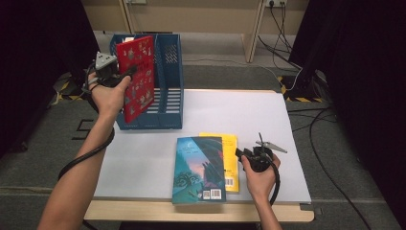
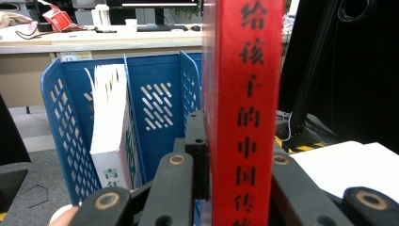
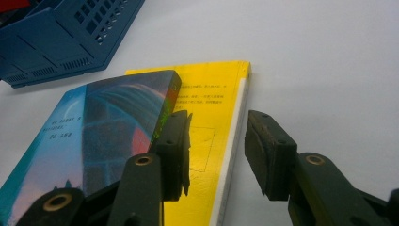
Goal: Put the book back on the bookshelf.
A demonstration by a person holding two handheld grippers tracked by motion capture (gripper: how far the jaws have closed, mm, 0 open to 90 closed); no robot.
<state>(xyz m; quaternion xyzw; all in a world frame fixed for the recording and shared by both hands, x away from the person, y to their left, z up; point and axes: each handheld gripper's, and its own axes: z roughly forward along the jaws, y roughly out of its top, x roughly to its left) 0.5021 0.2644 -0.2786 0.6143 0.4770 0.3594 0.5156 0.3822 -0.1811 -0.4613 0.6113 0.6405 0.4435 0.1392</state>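
My left gripper point(image 1: 128, 73) is shut on the spine of a red book point(image 1: 139, 79), which it holds upright and slightly tilted over the blue file rack point(image 1: 167, 91). In the left gripper view the red spine point(image 2: 242, 117) with black characters stands between the jaws of my left gripper point(image 2: 237, 157). A teal book point(image 1: 199, 168) lies flat near the table's front edge, partly over a yellow book point(image 1: 231, 148). My right gripper point(image 1: 238, 153) stands open just right of them. In the right gripper view my right gripper point(image 3: 219, 150) hovers open over the yellow book's point(image 3: 211, 103) white page edge, beside the teal book point(image 3: 108, 132).
A white book point(image 2: 113, 132) stands in a left slot of the blue file rack point(image 2: 160, 99). The white tabletop point(image 1: 239, 115) stretches right of the rack. Cables point(image 1: 330, 158) run over the floor at the right. Dark curtains flank both sides.
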